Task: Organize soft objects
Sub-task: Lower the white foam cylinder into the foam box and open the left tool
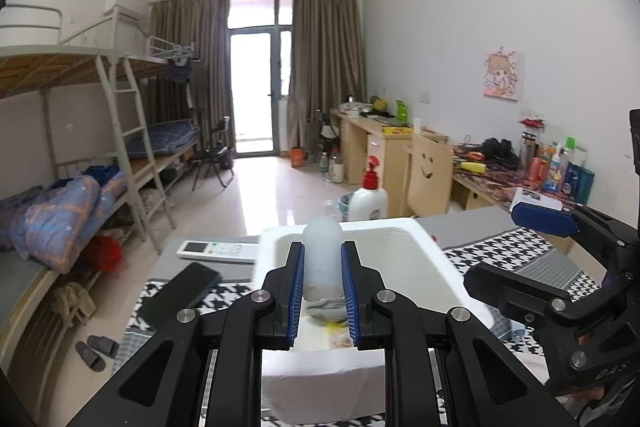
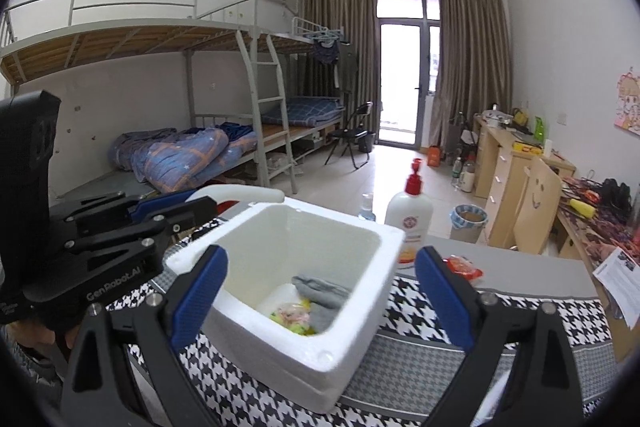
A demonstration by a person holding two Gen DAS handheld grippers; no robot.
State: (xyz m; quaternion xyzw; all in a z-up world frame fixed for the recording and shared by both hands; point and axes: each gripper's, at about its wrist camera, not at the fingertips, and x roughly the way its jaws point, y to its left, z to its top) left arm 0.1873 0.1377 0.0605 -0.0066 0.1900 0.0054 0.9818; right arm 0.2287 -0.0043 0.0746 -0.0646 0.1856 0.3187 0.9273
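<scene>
Left gripper [image 1: 322, 291] is clamped on a pale, translucent soft bottle [image 1: 322, 255], blue pads pressing both its sides; the bottle stands upright between the fingers, directly above the open white foam box [image 2: 320, 359]. Right gripper [image 2: 320, 291] has its jaws spread wide and holds nothing — the box sits between and beyond its two blue pads, not touched by either. Box interior: a grey cloth [image 2: 326, 297] crumpled toward the right wall, a yellow-green and pink packet [image 2: 294, 317] on the floor just beside it. The box rests on a houndstooth-patterned cloth [image 2: 420, 295] covering the table. Near the far edge of the table stand a white pump bottle with red top [image 2: 412, 215] and a small red packet [image 2: 464, 265], both just beyond the box. At the left edge — a white remote [image 1: 218, 251] and a black phone [image 1: 180, 293], side by side.
</scene>
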